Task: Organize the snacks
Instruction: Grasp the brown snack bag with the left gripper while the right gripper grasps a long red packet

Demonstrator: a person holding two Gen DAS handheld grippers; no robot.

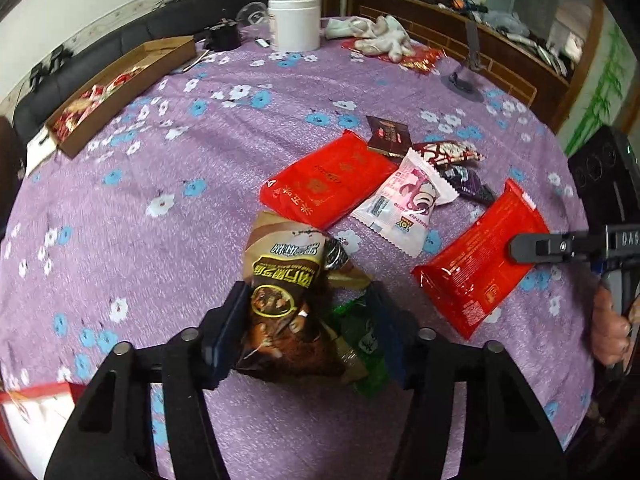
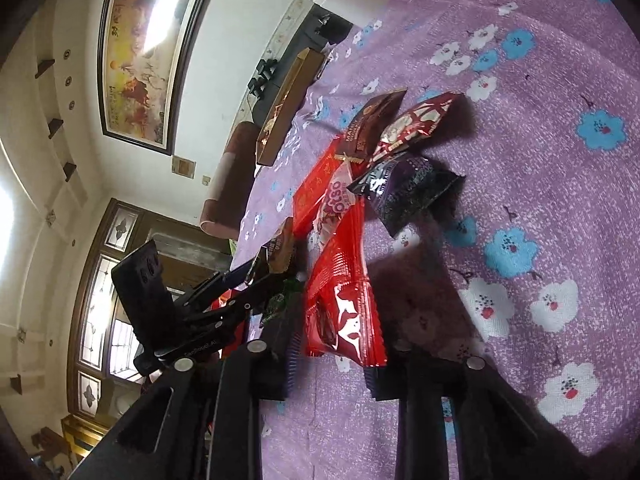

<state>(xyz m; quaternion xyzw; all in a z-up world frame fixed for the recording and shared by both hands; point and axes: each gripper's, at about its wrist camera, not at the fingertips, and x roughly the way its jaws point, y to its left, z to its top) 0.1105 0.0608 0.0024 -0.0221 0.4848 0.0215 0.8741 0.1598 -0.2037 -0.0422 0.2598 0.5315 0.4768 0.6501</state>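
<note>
Left gripper point(image 1: 306, 328) is clamped on a brown snack packet point(image 1: 280, 280), and a green wrapper point(image 1: 362, 344) is pinched in alongside it, both lifted just over the purple floral tablecloth point(image 1: 160, 160). Over at three o'clock in the left wrist view, the right gripper point(image 2: 332, 340) has its fingers either side of a red packet point(image 1: 480, 264); in its own camera the packet point(image 2: 344, 300) stands between the two fingers, but whether they press on it I cannot tell.

Crowding the middle of the table: a second red pack point(image 1: 328, 180) at twelve o'clock from the brown packet, with a pink-and-white Lotso pouch point(image 1: 408, 204) overlapping its right edge. Behind those, a dark chocolate bar point(image 1: 388, 136), a maroon-and-white wrapper point(image 1: 448, 152) and a dark purple sachet point(image 1: 468, 184) lie bunched together, touching.

Out at ten o'clock, a cardboard tray point(image 1: 120, 92) already carries red-wrapped sweets. At twelve o'clock on the far edge stands a white jar point(image 1: 294, 22), with crumpled white cloths point(image 1: 376, 36) just to its right.
</note>
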